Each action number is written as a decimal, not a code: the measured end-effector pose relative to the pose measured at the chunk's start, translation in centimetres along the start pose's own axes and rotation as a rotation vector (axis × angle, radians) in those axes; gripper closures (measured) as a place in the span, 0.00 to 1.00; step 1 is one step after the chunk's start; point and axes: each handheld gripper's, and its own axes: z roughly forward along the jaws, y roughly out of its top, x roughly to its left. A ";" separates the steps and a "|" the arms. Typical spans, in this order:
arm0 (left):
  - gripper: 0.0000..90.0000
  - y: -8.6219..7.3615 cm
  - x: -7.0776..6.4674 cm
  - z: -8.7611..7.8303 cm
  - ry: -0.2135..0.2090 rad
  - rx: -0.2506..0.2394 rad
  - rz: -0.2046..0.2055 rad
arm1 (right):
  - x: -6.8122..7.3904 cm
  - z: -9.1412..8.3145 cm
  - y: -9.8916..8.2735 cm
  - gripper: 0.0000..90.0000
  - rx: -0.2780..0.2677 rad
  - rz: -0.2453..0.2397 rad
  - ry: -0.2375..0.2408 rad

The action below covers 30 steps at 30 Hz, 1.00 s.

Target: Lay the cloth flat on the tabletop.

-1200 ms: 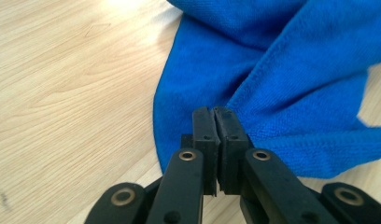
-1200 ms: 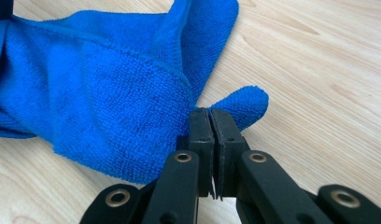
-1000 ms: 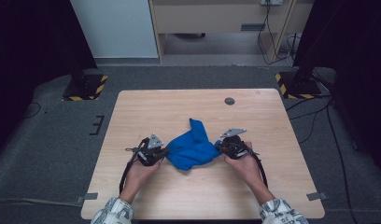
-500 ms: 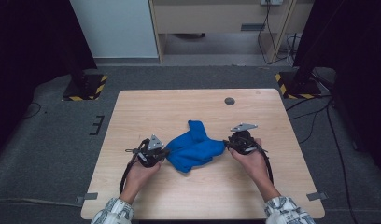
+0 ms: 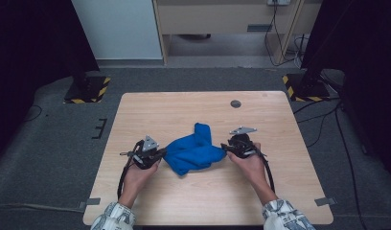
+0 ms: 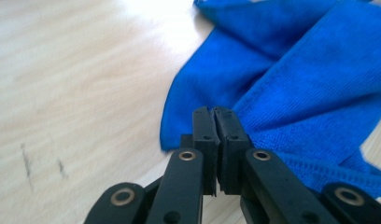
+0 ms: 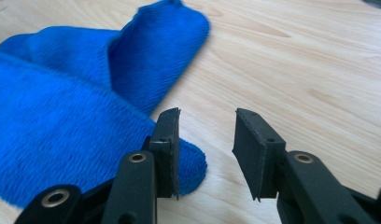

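Note:
A crumpled blue cloth (image 5: 193, 151) lies on the light wooden table (image 5: 184, 110), between my two grippers. My left gripper (image 5: 161, 154) sits at its left edge with the jaws pressed together. In the left gripper view the cloth's (image 6: 296, 84) folds run out from the tips of that gripper (image 6: 216, 114), so it looks pinched. My right gripper (image 5: 225, 147) is at the cloth's right end. Its jaws have just been opening. In the right gripper view this gripper (image 7: 205, 135) stands apart, with bare wood in the gap. The cloth's (image 7: 62, 140) corner lies beside the left pad.
A small dark round disc (image 5: 235, 103) is set into the table at the far right. Bare wood surrounds the cloth on all sides. Beyond the table, two yellow-and-black striped stand bases (image 5: 88, 91) (image 5: 304, 88) rest on the grey floor.
The right gripper's jaws have opened and let go of the cloth's right end, which was drawn out a little to the right. The left gripper has stayed put and shut.

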 end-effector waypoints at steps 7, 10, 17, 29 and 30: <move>0.97 -0.3 0.2 0.7 0.013 0.024 0.012 | 0.9 0.2 -0.7 0.65 0.013 -0.014 0.022; 0.97 -0.5 0.6 1.0 0.018 0.036 0.004 | 1.0 0.3 -0.9 0.64 0.007 0.000 0.028; 0.97 -1.0 1.3 1.3 0.033 0.054 -0.010 | 1.7 0.8 -2.0 0.56 0.028 -0.027 0.046; 0.97 -1.3 2.1 1.6 0.051 0.046 -0.035 | 2.8 0.8 -3.2 0.64 0.045 -0.080 0.057; 0.97 -1.3 2.1 1.6 0.051 0.046 -0.035 | 2.8 0.8 -3.2 0.64 0.045 -0.080 0.057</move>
